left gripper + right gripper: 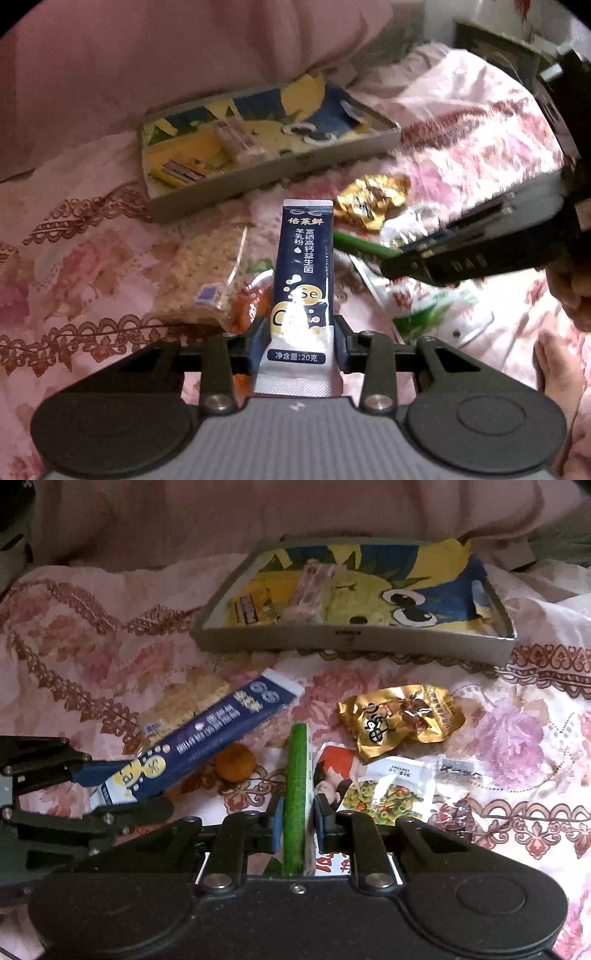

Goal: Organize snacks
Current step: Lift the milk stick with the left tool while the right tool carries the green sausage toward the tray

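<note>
Sachet between left claw pads

Black gripper, blue pads, silver screws

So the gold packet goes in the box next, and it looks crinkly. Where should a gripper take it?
Take the gold packet by its flat sealed edge nearest the camera, coming down from above. It lies flat on the bedspread; its puffy middle would likely slip.

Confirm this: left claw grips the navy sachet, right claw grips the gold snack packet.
Wrong on the right claw: the right wrist view shows it gripping a thin green packet; the gold snack packet lies on the bedspread. The left claw does grip the navy sachet.
</note>
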